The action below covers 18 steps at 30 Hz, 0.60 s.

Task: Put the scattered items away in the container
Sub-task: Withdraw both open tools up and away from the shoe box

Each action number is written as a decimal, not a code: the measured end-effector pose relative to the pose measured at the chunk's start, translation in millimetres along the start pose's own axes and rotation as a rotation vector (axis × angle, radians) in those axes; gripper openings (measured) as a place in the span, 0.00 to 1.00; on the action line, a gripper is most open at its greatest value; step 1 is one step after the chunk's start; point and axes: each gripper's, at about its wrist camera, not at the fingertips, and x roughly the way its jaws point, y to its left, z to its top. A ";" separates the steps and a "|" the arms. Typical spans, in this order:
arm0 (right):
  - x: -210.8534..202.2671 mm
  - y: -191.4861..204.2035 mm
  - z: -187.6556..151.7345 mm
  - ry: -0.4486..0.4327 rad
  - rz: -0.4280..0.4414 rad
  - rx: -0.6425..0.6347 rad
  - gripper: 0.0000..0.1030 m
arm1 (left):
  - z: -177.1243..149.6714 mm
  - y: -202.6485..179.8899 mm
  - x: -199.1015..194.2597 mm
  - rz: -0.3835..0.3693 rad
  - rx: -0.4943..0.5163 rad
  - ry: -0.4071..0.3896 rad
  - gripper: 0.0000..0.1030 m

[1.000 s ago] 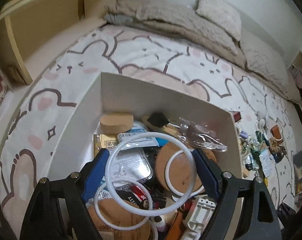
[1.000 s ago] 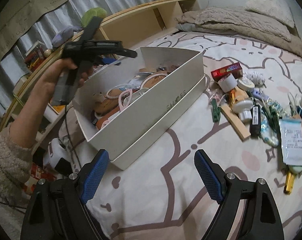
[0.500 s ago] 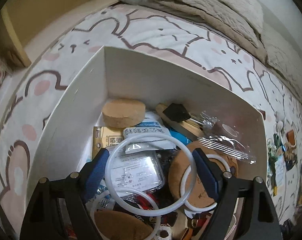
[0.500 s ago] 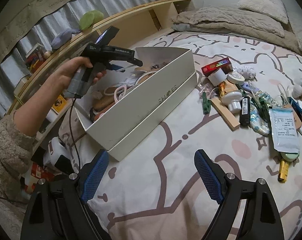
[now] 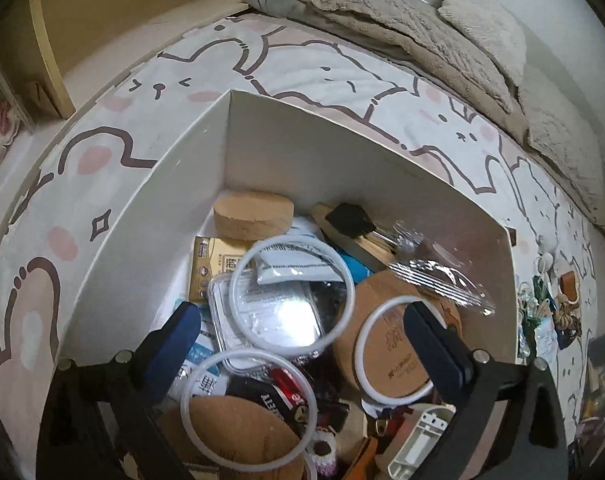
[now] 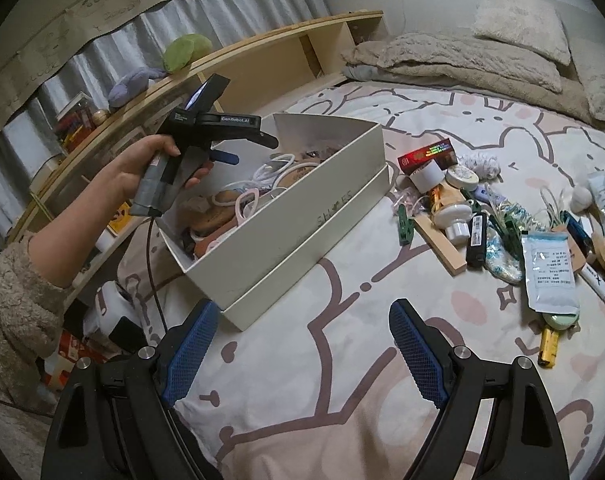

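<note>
Hovering left hand-held gripper [image 5: 302, 344] jaws just spread, white ring [image 5: 344, 280] released, box [image 5: 142, 216] contents half-buried

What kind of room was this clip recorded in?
Most likely a bedroom. The work goes on atop a bed with a cartoon-print sheet, a pillow and rumpled blanket lie at its far end, and a wooden shelf runs beside it under a curtain.

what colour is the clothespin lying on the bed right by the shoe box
Green. The small plastic clothespin shows best in the right wrist view.
</note>
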 end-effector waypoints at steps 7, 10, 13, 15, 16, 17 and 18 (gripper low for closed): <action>-8.0 10.2 5.3 -0.038 0.003 -0.006 0.85 | -7.1 -4.5 -22.1 -0.033 0.014 -0.043 0.99; -12.1 15.9 9.1 -0.062 0.001 -0.013 0.85 | -11.3 -9.9 -34.1 -0.044 0.035 -0.067 0.99; -16.4 21.8 13.0 -0.088 0.001 -0.019 0.85 | -17.2 -16.5 -46.6 -0.053 0.059 -0.089 0.99; -20.0 25.8 16.0 -0.106 0.007 -0.022 0.85 | -22.1 -21.1 -55.4 -0.057 0.076 -0.106 0.99; -22.0 28.0 17.6 -0.114 0.011 -0.024 0.85 | -24.3 -22.9 -59.4 -0.060 0.082 -0.113 0.99; -23.9 30.0 18.9 -0.122 0.013 -0.026 0.85 | -26.9 -24.7 -63.9 -0.062 0.088 -0.120 0.99; -25.9 32.2 20.3 -0.130 0.016 -0.028 0.85 | -29.2 -26.1 -67.9 -0.063 0.093 -0.128 0.99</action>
